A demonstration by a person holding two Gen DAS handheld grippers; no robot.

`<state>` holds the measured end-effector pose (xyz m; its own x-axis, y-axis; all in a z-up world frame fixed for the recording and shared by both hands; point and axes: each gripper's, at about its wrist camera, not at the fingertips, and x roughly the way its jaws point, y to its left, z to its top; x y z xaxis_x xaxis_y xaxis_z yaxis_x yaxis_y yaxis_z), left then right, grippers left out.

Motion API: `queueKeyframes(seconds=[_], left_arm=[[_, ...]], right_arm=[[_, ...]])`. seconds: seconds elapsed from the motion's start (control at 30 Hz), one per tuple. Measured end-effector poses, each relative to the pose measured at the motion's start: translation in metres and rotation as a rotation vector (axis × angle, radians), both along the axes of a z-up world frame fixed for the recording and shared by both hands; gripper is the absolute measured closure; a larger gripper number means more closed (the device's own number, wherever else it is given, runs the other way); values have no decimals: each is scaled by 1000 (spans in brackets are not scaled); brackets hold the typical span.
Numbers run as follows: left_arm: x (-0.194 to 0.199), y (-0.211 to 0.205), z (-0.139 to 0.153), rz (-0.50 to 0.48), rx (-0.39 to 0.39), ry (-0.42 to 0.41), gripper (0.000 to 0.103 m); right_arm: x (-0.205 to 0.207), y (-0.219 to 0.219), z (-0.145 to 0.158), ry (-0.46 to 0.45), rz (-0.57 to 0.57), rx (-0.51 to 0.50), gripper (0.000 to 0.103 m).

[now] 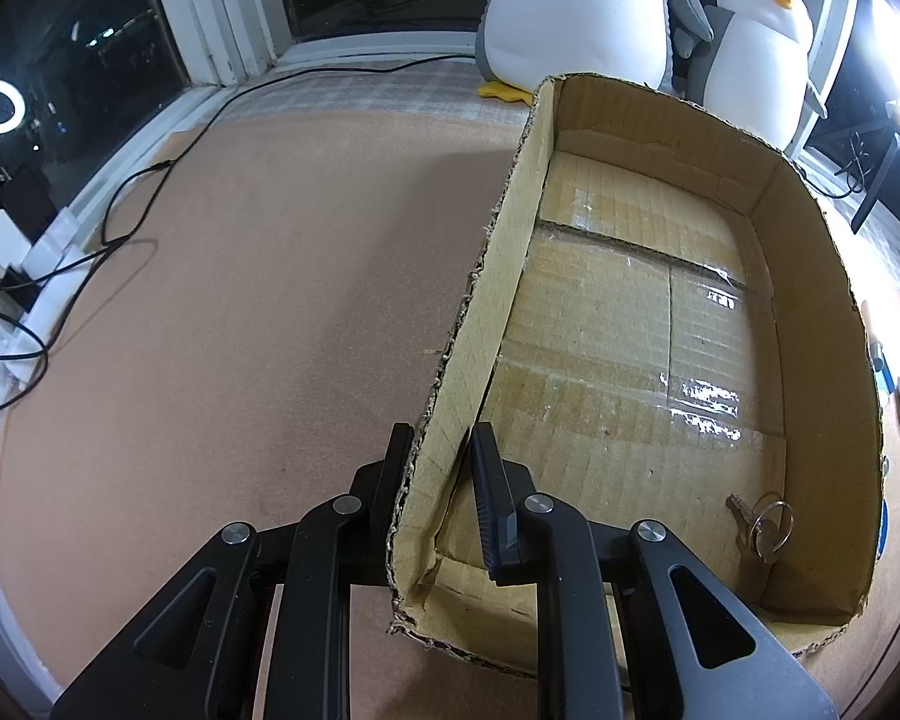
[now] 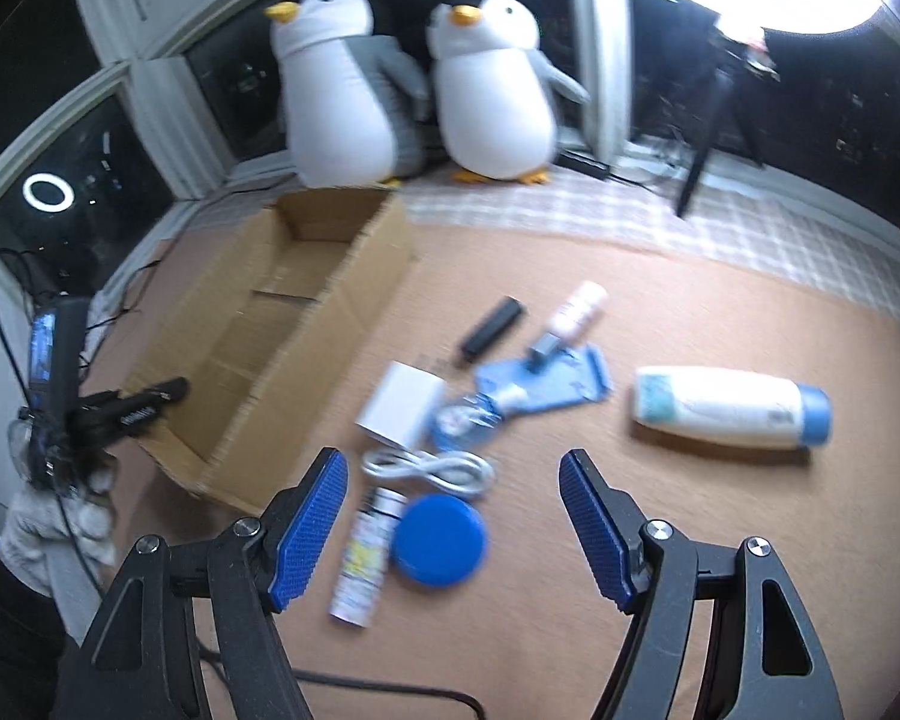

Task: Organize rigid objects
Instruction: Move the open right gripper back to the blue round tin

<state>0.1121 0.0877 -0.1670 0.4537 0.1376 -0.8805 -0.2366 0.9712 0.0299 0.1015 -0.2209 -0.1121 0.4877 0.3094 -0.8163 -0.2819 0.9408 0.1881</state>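
Note:
My left gripper [image 1: 441, 450] is shut on the left wall of the cardboard box [image 1: 492, 300], one finger outside, one inside. A key on a ring [image 1: 762, 525] lies in the box's near right corner. In the right wrist view the box [image 2: 330, 324] sits at left, with my left gripper [image 2: 150, 402] at its wall. My right gripper [image 2: 453, 504] is open above a blue round lid [image 2: 439, 539], a white tube [image 2: 363, 552] and a coiled white cable [image 2: 432, 471]. Further off lie a white charger [image 2: 399, 402], a black stick [image 2: 491, 327], a small pink-white bottle [image 2: 570, 318], a blue packet [image 2: 546, 381] and a white bottle with blue cap [image 2: 732, 399].
Two plush penguins [image 2: 414, 84] stand behind the box by the window. A ring light on a tripod [image 2: 720, 60] stands at the back right. Black cables [image 1: 90, 252] trail over the table's left edge. The tan table surface [image 1: 240, 330] spreads left of the box.

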Motion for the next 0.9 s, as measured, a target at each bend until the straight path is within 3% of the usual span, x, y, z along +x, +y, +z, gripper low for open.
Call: queueKeyframes(seconds=[0.2,0.53,0.9], left_arm=[[0,-1,0,0,2,0,85],[0,-2,0,1,2,0,86],[0,-1,0,1,2,0,86]], right_arm=[[-4,-14,-12,23,5,-39,34],[-13,19,-39,64,135,-117,44],[-11,37,-59,90,176,-172,51]])
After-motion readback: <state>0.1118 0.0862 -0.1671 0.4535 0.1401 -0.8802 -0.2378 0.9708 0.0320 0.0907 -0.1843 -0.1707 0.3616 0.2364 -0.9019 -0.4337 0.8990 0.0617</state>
